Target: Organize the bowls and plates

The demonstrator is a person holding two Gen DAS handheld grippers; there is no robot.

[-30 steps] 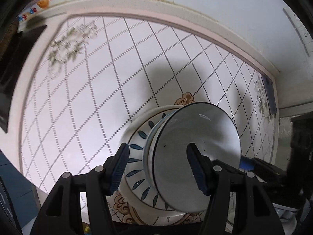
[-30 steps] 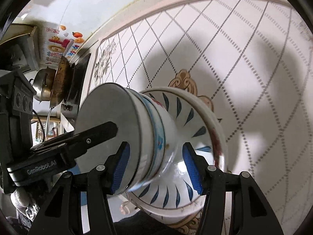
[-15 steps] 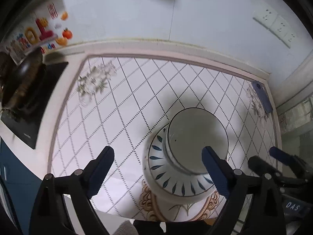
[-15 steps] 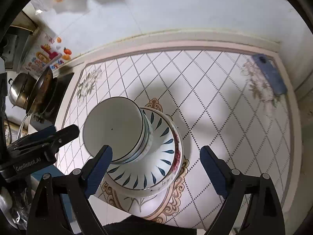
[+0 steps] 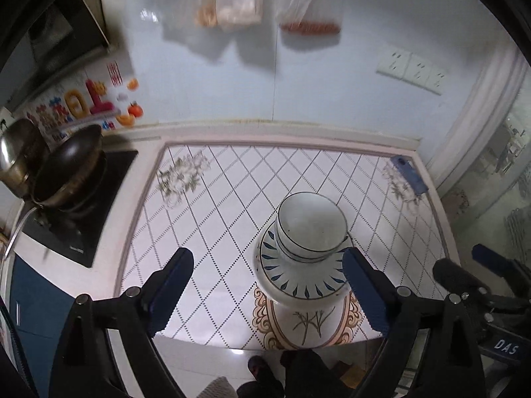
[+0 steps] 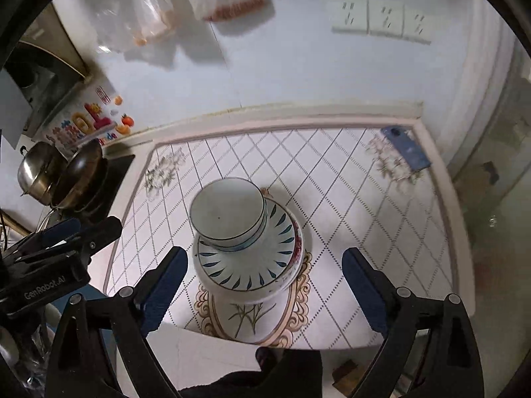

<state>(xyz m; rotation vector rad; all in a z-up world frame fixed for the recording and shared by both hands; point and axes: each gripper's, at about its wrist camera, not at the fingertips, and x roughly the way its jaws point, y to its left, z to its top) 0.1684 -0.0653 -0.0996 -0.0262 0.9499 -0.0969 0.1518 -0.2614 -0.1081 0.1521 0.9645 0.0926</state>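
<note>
So the bench (image 5: 232, 199) has a white top with a dotted diamond grid, flower prints in the far corners and a pinkish border, backed by a pale tiled wall (image 5: 315, 93). Plastic bags (image 5: 239, 0) hang up there, with a row of sockets (image 5: 411, 69) to the right. Far left of both grippers sits a black cooktop (image 5: 83, 205) with a dark wok (image 5: 66, 172) and a steel pot (image 5: 16, 152). A blue phone (image 5: 410, 174) lies in the far right corner.

The stack (image 5: 305, 258) stands upright just ahead of the left gripper (image 5: 265, 288), toward its right finger: a white bowl (image 5: 312, 225) mouth-up on a blue-leaf plate (image 5: 298, 278), axis vertical. From the right gripper (image 6: 264, 285) the same stack sits ahead and toward its left finger. Nothing blocks it.

Left gripper is spread wide, holding nothing. Right one's jaws are opening, nothing between them, clear of the stack.
</note>
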